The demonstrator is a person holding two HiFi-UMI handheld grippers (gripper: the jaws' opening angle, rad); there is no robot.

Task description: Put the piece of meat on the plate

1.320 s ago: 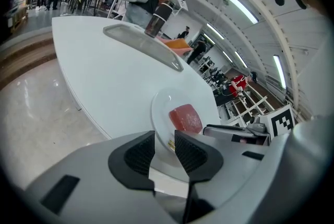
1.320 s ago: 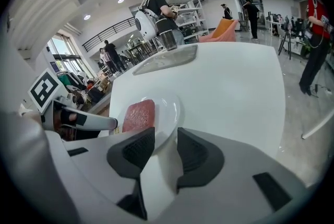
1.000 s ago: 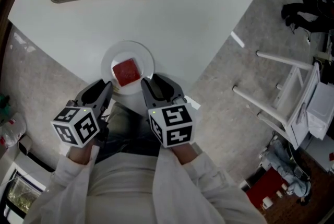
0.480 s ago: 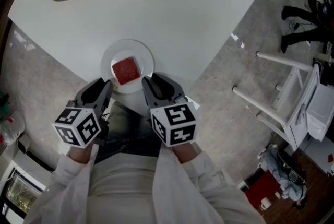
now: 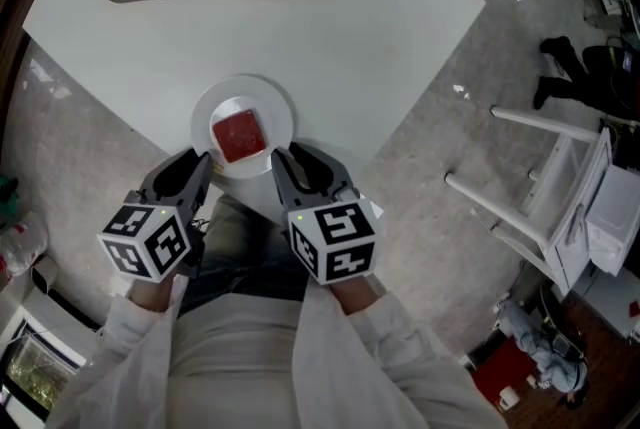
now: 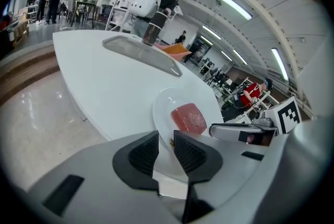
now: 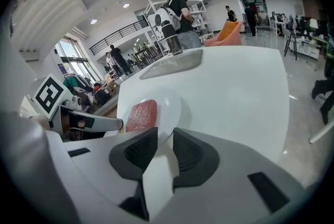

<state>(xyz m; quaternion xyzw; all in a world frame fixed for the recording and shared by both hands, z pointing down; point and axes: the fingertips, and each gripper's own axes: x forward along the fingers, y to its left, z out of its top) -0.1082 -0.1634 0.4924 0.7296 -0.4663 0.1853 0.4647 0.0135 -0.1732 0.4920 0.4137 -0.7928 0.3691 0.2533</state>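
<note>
With meat [image 5: 240, 136] on plate [image 5: 277, 110], nothing left to pinch: left gripper [image 6: 166, 137] slightly spread, empty; right gripper [image 7: 165, 135] just closing partway, empty

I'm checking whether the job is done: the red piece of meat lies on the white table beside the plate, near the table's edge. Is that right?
No. The piece of meat lies on the plate, not beside it, as the head view shows. The plate does stand on the white table, near its edge.
</note>
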